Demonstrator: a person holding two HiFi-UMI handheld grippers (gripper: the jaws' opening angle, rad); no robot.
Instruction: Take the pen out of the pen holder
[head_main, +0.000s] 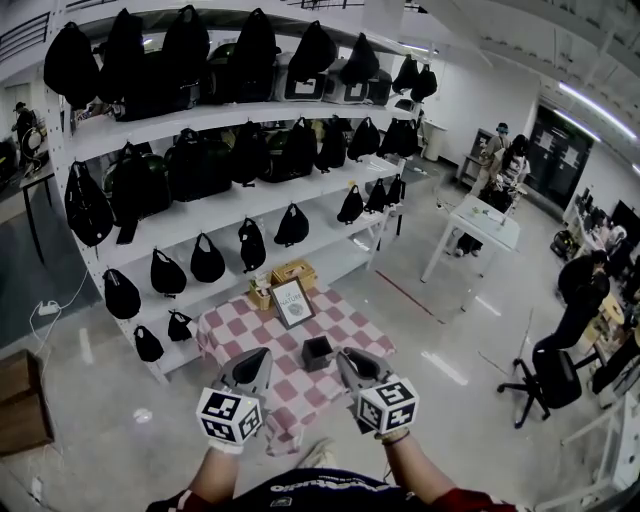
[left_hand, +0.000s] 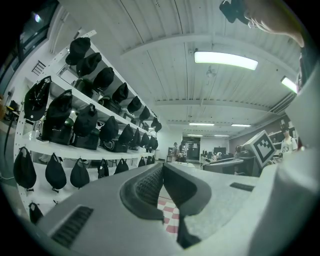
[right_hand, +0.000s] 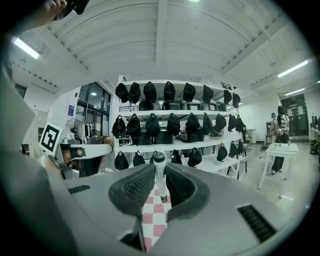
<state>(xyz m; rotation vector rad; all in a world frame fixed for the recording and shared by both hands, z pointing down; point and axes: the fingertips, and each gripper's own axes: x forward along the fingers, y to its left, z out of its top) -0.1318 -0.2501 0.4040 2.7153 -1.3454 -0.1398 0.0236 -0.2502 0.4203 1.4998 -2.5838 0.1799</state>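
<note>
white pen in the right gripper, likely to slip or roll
The slim white pen looks rigid and light. Its smooth round barrel, pinched upright by the right gripper, could pivot or slip. Laid flat, it would probably roll.

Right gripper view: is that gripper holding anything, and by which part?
Yes: the right gripper is shut on a white pen, held upright, gripped near its upper end just below the dark tip. The left gripper, jaws together, holds nothing.

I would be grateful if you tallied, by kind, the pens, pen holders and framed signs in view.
Pen, gripped upright in the right gripper: 1
Pen holder, black, on the checked cloth: 1
Framed sign, behind the holder: 1
Total: 3
</note>
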